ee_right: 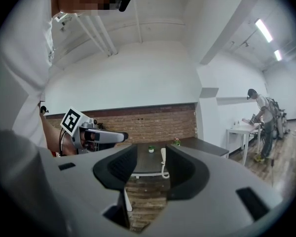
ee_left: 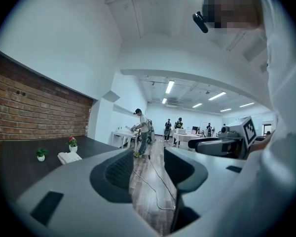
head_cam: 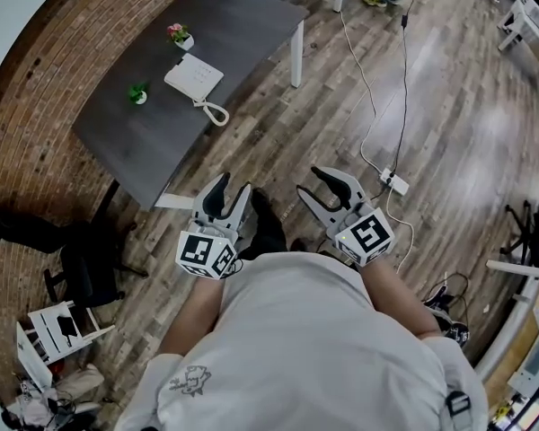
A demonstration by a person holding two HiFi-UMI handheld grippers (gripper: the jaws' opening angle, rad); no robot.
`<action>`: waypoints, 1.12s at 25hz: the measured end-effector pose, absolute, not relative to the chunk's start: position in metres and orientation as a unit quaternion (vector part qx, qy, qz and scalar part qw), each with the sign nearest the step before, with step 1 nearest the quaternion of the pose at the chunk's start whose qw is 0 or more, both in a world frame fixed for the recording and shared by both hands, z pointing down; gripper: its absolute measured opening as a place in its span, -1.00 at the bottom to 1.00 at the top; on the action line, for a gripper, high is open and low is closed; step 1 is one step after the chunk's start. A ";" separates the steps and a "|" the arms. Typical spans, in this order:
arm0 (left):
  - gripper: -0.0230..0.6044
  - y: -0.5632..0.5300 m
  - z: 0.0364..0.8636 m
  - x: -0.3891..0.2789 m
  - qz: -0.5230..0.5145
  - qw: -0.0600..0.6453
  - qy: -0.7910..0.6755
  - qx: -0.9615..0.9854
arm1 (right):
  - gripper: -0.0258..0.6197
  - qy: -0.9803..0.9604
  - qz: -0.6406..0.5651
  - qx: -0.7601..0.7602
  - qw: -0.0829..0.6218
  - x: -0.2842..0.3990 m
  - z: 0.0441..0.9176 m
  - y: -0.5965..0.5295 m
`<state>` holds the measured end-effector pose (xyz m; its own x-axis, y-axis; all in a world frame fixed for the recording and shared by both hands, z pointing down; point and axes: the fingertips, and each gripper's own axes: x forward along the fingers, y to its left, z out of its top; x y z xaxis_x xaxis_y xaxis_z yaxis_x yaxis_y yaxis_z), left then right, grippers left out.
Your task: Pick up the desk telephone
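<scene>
Flat on the dark desk, near its middle: the white desk telephone, handset on its cradle, coiled cord trailing off the corner nearest the person. Just beside it, a small green plant on one side and a pink-flowered plant on the other, both on the desk and apart from the telephone.

Held low in front of the body, side by side over the wooden floor: left gripper and right gripper, both short of the desk's near edge and well apart from the telephone. Nothing touching it.

Left jaws parted to a moderate gap, with only floor and a loose cable beyond. Along those jaws, desk telephone far off to the left, outside the gap, between the two plants.

Right jaws spread wide, nothing between the pads. Along those jaws, desk telephone small and distant, lined up within the gap, cord hanging over the desk edge, brick wall behind.
</scene>
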<state>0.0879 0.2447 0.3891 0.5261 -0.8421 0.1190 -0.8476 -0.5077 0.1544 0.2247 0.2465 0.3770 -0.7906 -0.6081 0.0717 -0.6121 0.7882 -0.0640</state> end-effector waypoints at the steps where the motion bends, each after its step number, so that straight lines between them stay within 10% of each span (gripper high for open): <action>1: -0.30 0.239 0.389 0.089 0.013 0.096 -0.485 0.869 | -0.39 -0.945 0.044 0.324 0.025 0.225 0.378 0.241; 28: -0.30 -0.040 0.375 -0.017 -0.019 0.093 -0.447 0.890 | -0.39 -0.938 0.047 0.341 0.047 0.110 0.370 -0.018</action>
